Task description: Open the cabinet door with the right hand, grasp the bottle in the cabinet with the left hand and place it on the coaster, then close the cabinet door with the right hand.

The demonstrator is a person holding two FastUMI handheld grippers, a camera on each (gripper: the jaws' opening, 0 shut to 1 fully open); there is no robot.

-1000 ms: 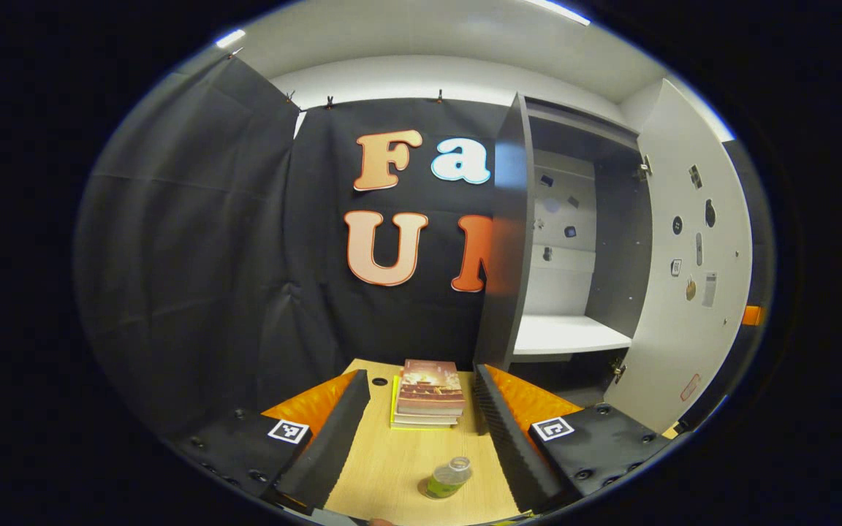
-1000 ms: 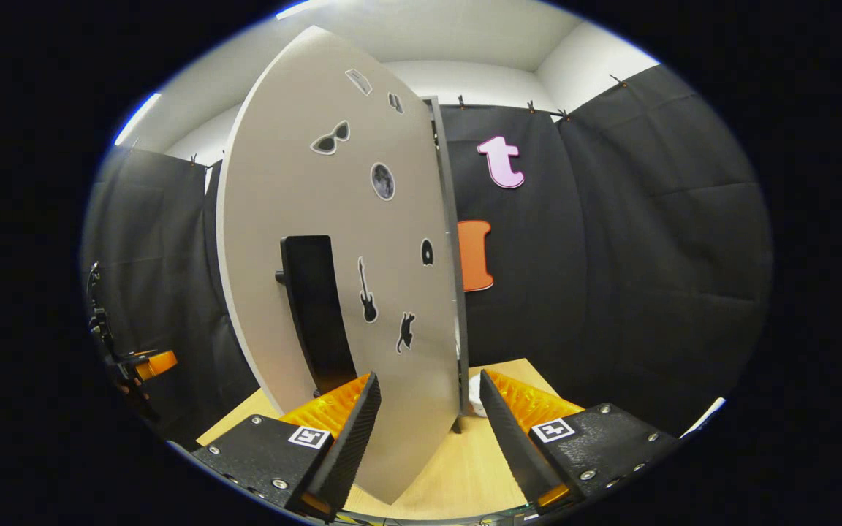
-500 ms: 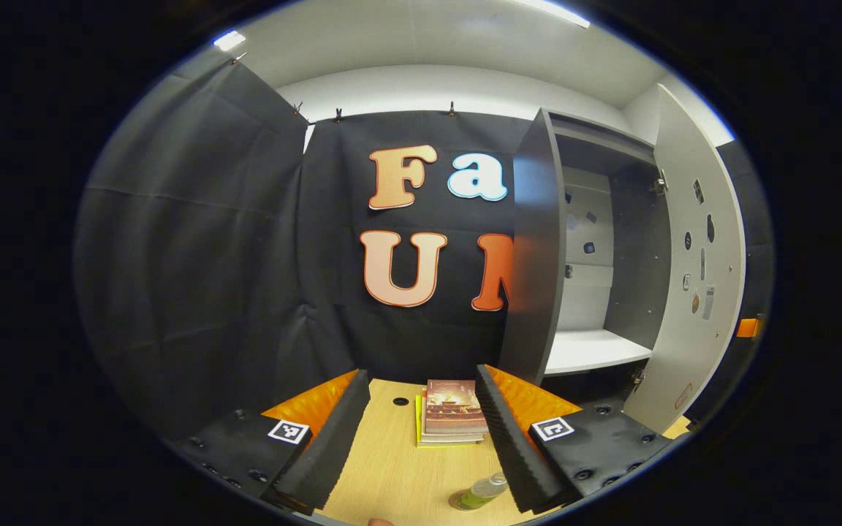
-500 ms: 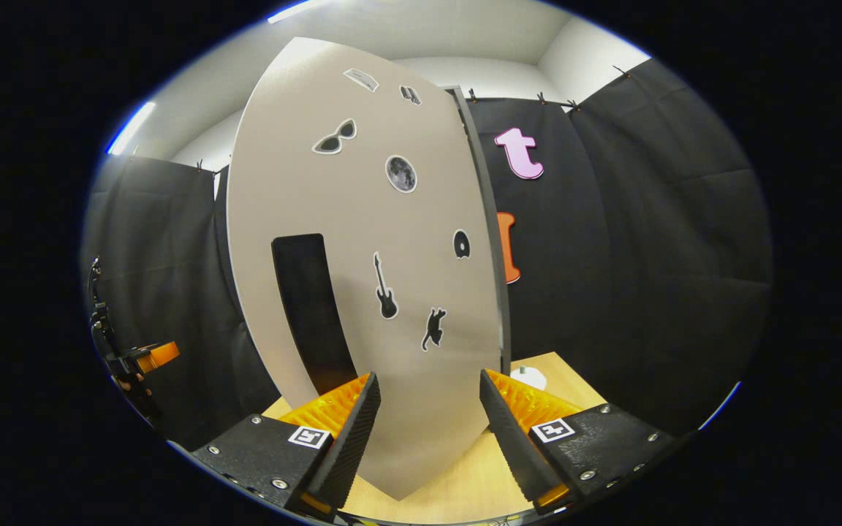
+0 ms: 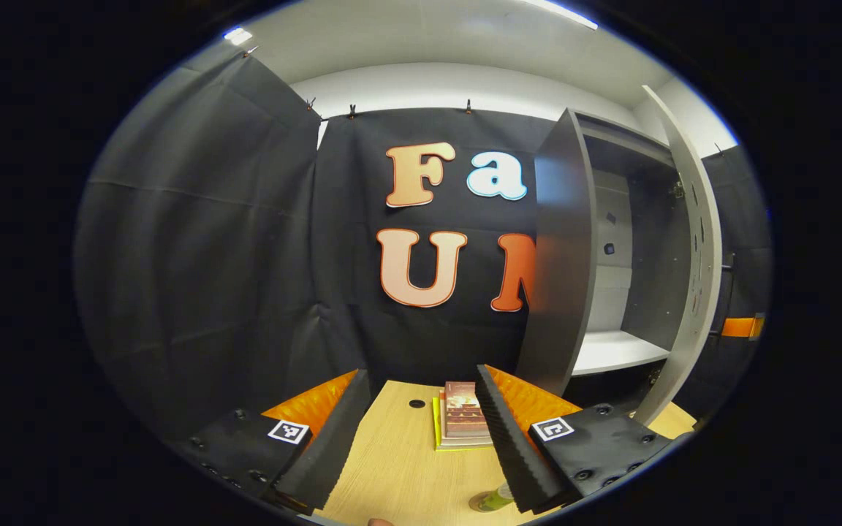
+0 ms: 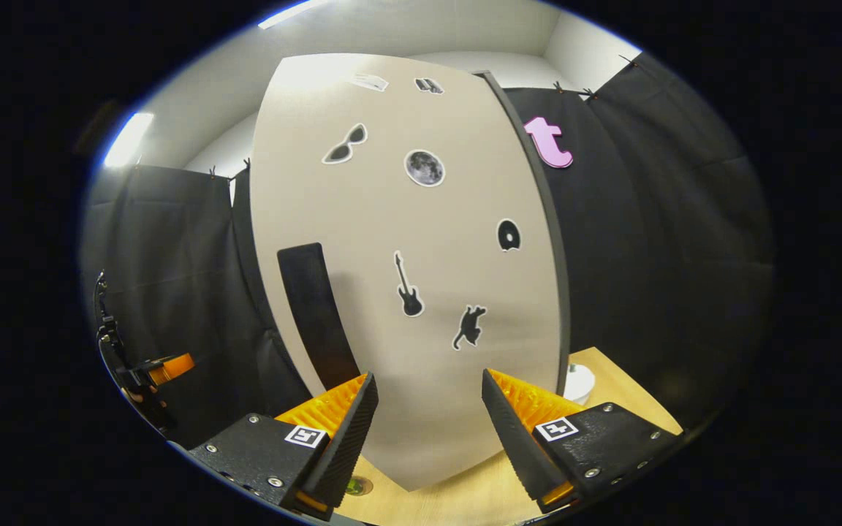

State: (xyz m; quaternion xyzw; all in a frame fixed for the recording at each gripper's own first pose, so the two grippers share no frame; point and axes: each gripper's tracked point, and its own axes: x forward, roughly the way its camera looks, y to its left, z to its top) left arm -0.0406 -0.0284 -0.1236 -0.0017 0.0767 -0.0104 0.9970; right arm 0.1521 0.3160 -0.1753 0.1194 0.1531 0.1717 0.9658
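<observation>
The green bottle (image 5: 492,498) stands on the wooden table (image 5: 399,467) on a small brownish disc that looks like the coaster, half hidden behind one finger of my left gripper (image 5: 417,438). That gripper is open and holds nothing. The cabinet (image 5: 563,263) stands at the right with a bare white shelf (image 5: 615,351); its door (image 5: 699,241) is seen almost edge-on. In the right gripper view the door's pale front (image 6: 406,292) with stickers and a black handle (image 6: 315,314) is close ahead. My right gripper (image 6: 425,431) is open, fingers just short of the door.
A stack of books (image 5: 463,424) lies on the table beyond the left fingers, beside a round cable hole (image 5: 416,403). A white object (image 6: 578,380) sits on the table past the door's hinge side. The other gripper (image 6: 154,369) and a hand show far left.
The door has swung further toward the cabinet, turning nearly edge-on in the left gripper view. The bottle has slid to the lower right of that view, behind a finger. Both grippers stayed open.
</observation>
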